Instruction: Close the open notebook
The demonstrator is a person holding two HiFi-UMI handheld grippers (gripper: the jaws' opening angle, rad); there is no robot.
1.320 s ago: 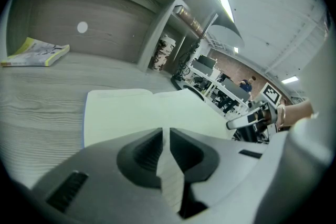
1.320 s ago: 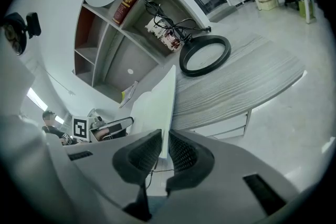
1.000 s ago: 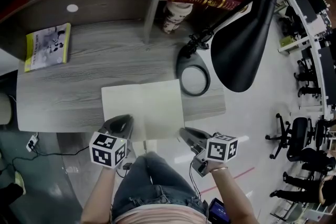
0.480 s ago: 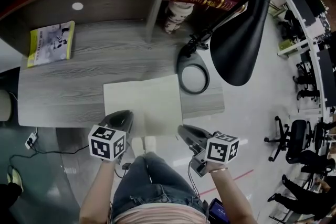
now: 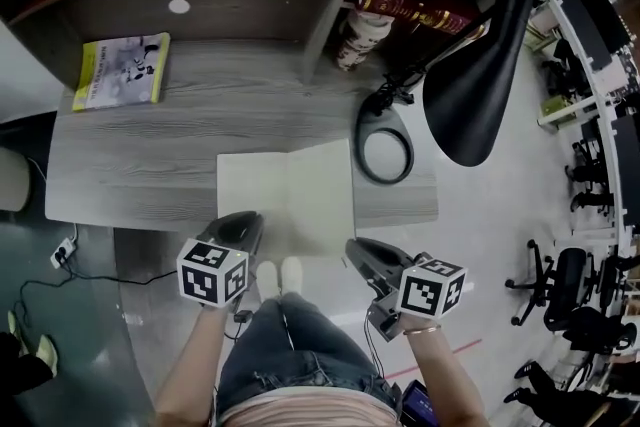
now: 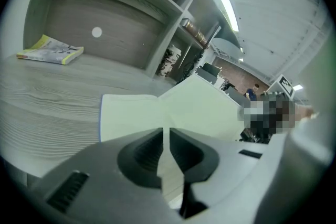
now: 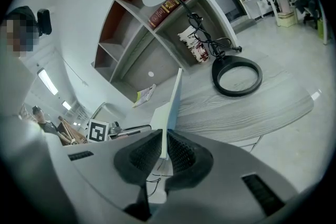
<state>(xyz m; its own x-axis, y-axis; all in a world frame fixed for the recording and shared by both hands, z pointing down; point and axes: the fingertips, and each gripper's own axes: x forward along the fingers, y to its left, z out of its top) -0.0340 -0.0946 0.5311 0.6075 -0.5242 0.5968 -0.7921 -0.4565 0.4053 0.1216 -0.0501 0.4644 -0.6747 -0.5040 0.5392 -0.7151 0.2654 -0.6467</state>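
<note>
The open notebook point(image 5: 262, 197) lies with pale blank pages on the grey desk point(image 5: 150, 165), and its near edge overhangs the desk's front. My right gripper point(image 5: 356, 251) is shut on the near corner of the right half. That half stands lifted, edge-on between the jaws in the right gripper view point(image 7: 173, 94). My left gripper point(image 5: 250, 223) is at the near left edge, its jaws closed to a thin slit with pale paper in it point(image 6: 165, 136). In the left gripper view the left page point(image 6: 131, 113) lies flat and the right page point(image 6: 210, 110) tilts up.
A black ring lamp base point(image 5: 385, 150) sits just right of the notebook, with a large black lamp head point(image 5: 480, 105) over it. A yellow booklet point(image 5: 120, 70) lies at the desk's far left. Shelves behind hold a red book point(image 5: 415, 0) and a jar point(image 5: 360, 40). The person's legs point(image 5: 290, 345) are below.
My right gripper has risen with the notebook's right half, which now looks narrower and more upright. The left gripper has hardly moved.
</note>
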